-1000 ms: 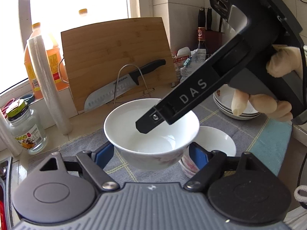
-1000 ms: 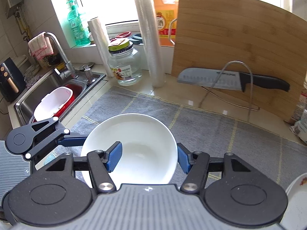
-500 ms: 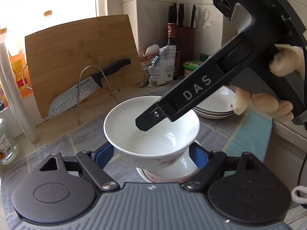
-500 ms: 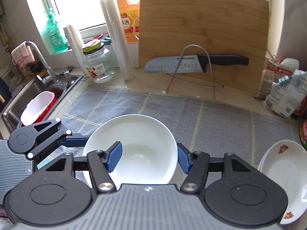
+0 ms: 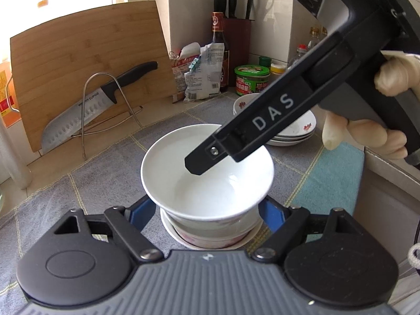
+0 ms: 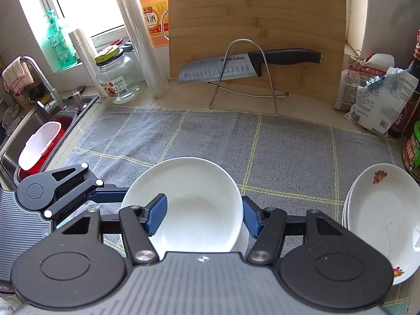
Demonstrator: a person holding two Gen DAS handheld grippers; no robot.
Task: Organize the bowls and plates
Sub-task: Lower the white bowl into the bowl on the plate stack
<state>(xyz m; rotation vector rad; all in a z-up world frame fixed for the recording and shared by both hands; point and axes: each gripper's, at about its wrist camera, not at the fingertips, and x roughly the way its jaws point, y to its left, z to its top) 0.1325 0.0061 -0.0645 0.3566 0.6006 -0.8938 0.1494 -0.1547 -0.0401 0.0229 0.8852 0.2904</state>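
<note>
left gripper: blue pads sit either side of the white bowl, against its lower wall; looks clamped on it, contact edges partly hidden by the bowl.
right gripper: one pad inside the bowl, the other outside its right wall, pinching the rim. In the left view it shows only as a black finger marked DAS dipping into the bowl.
bowl position: above a second bowl with a pink pattern; cannot tell if they touch. They are on the grey checked mat, near edge.
lower bowl: clear in the left view; in the right view only a thin white sliver under the held bowl.
plates: stack of white floral plates on the mat, right of the bowls, apart from them. Left view puts them behind the right gripper's finger.
right hand: gloved, wrapped on the gripper handle, left view only.
right view only: sink at far left with a red and white tub, tap, glass jar, soap bottle.
left view only: knife block in the corner, teal cloth at right.
both views: cutting board against the far wall, knife on a wire stand, bags, dark bottle, green-lidded jar.
</note>
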